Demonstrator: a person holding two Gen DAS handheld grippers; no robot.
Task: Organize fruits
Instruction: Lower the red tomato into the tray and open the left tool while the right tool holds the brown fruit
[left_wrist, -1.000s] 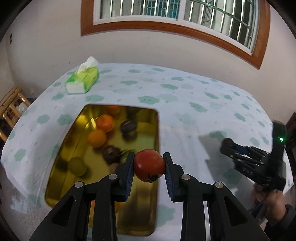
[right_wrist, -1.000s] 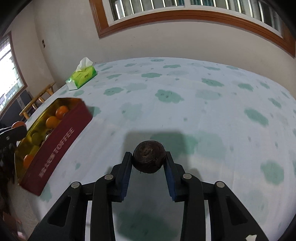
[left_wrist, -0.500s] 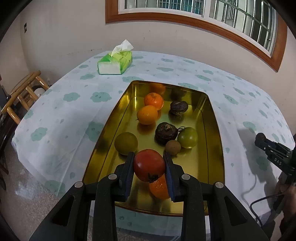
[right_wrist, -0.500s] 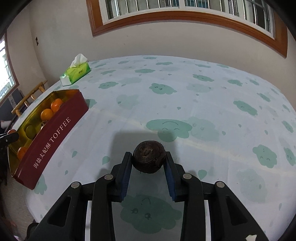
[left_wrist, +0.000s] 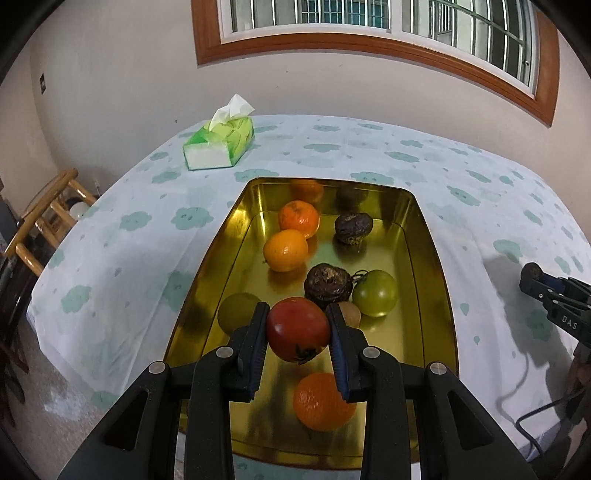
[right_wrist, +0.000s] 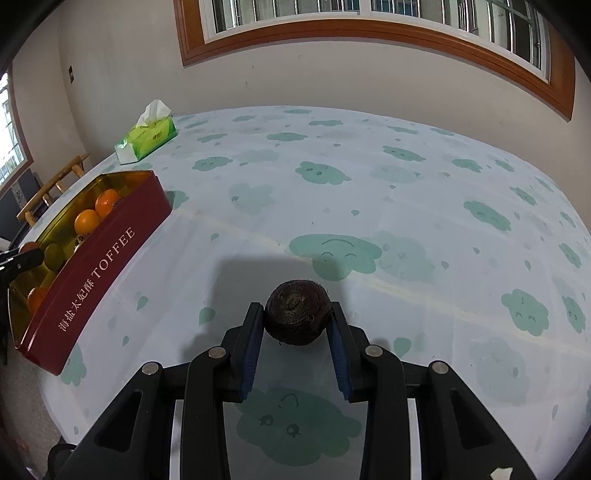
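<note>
Left gripper (left_wrist: 298, 334) is clamping a red tomato (left_wrist: 297, 328) above the gold tin (left_wrist: 428, 236), lower centre of frame; released here, it is likely rolling onto the orange (left_wrist: 324, 402) below. Right gripper (right_wrist: 295, 325) is clamping a dark wrinkled fruit (right_wrist: 297, 312) over the tablecloth (right_wrist: 369, 206). Only the right wrist view is showing the tin's red side reading TOFFEE.

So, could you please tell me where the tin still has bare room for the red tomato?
The tin has bare floor along its right wall, beside the green tomato, and at the far right corner past the dark fruit. The middle and left are crowded around the oranges. The left tongs hold the red tomato above it.
</note>
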